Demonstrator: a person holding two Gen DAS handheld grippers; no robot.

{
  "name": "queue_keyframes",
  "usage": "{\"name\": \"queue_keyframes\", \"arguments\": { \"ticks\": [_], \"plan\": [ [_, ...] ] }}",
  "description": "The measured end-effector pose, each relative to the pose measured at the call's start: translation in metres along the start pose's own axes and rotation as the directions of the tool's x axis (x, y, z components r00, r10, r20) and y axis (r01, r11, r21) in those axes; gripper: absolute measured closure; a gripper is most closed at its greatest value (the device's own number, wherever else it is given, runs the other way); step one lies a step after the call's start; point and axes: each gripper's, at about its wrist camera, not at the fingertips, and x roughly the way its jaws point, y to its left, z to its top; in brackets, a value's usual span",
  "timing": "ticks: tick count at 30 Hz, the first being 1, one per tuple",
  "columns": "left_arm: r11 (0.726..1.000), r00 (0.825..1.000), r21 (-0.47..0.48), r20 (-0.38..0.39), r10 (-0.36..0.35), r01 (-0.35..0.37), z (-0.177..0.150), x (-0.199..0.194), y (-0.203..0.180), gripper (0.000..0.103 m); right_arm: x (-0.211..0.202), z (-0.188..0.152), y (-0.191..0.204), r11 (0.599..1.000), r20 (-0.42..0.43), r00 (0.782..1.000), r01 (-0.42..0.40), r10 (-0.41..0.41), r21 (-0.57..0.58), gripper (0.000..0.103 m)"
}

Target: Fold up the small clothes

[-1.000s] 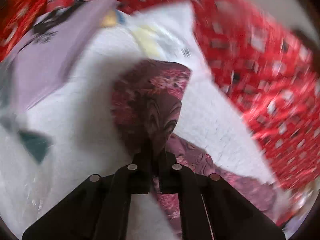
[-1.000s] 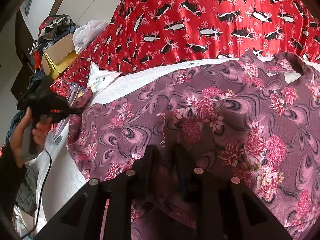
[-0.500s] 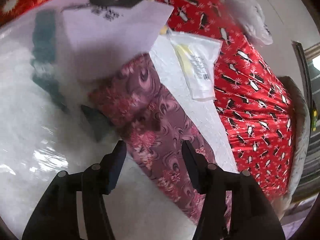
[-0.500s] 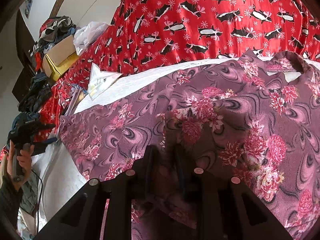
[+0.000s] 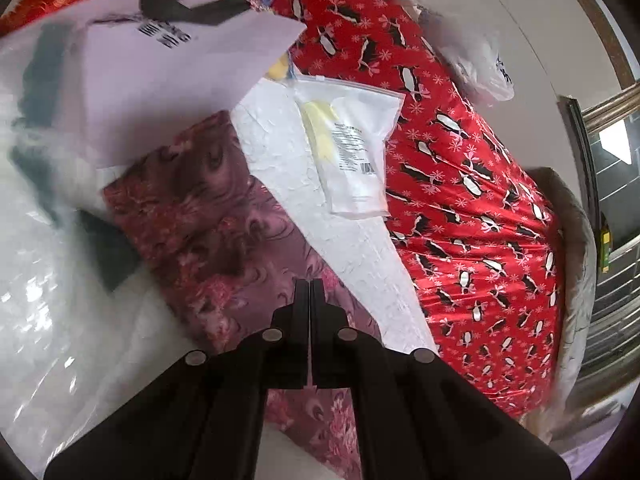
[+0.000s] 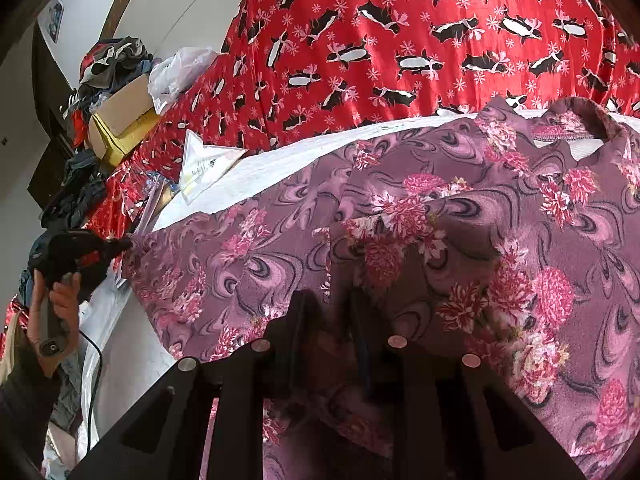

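On the white sheet, floral top looks floppy; right gripper pinches its fold; left gripper pinched onto the sleeve edge; grab hems.

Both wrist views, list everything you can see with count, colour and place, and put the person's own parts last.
floral garment: one, mauve with pink flowers, spread on the white sheet
white sheet: one, white, under the garment
penguin blanket: one, red with black-and-white penguins, beyond the sheet
clear zip bag: one, clear with a yellow item inside, on the sheet's edge
lilac printed sheet: one, pale lilac with black print, overlapping the garment's end
cardboard box: one, tan and yellow, far left on the blanket
clothes pile: one, mixed dark colours, on the box
left gripper: black, fingers shut, empty
right gripper: black, fingers pinching a garment fold
hand: one, holding the left gripper's handle
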Motion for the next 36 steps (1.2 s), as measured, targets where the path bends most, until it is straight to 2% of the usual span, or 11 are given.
{"name": "queue_keyframes", "arguments": {
  "ticks": [5,9,13,15,16,17,18,26,31,34,36],
  "plan": [
    [0.997,0.998,-0.066,-0.041,0.04,-0.042,-0.019,-0.011,0.028,0.099,-0.001,-0.001,-0.001,1.0,0.005,1.0,-0.012,0.012,0.01,0.079],
    [0.986,0.992,-0.148,-0.109,0.059,-0.075,-0.027,0.009,0.052,0.071,-0.002,-0.001,-0.002,1.0,0.007,1.0,-0.018,0.018,0.015,0.079],
    [0.975,0.998,-0.22,-0.048,-0.029,0.018,-0.018,0.018,0.049,0.039,-0.002,-0.001,-0.002,1.0,0.007,1.0,-0.018,0.018,0.014,0.079],
    [0.975,1.0,-0.221,-0.02,-0.01,0.006,-0.011,0.021,0.042,0.04,-0.002,-0.001,-0.002,1.0,0.007,1.0,-0.017,0.017,0.013,0.079],
    [0.977,1.0,-0.214,-0.018,-0.009,0.005,-0.009,0.023,0.04,0.049,-0.002,-0.002,-0.002,1.0,0.007,1.0,-0.019,0.019,0.014,0.079],
    [0.979,1.0,-0.204,-0.017,-0.009,0.005,-0.008,0.025,0.038,0.065,-0.002,-0.001,-0.003,1.0,0.007,1.0,-0.02,0.02,0.016,0.079],
    [0.981,0.999,-0.194,-0.029,-0.029,0.023,-0.008,0.027,0.035,0.099,-0.002,-0.002,-0.003,1.0,0.007,1.0,-0.021,0.021,0.017,0.079],
    [0.996,0.998,0.065,-0.004,-0.064,0.064,-0.04,-0.009,-0.045,0.1,-0.006,0.008,0.001,1.0,-0.06,0.998,0.008,-0.007,0.016,0.08],
    [0.968,0.992,0.219,-0.027,-0.12,0.123,-0.071,-0.03,-0.113,0.1,-0.038,0.008,-0.002,0.986,-0.022,0.988,0.15,-0.152,-0.077,0.079],
    [0.945,0.987,0.284,-0.058,-0.15,0.16,-0.093,-0.036,-0.15,0.1,-0.066,0.004,-0.019,0.943,0.031,0.953,0.304,-0.302,-0.139,0.071],
    [0.933,0.982,0.309,-0.087,-0.168,0.187,-0.11,-0.037,-0.17,0.1,-0.087,-0.002,-0.036,0.889,0.084,0.906,0.424,-0.415,-0.175,0.065]
  ]
}}
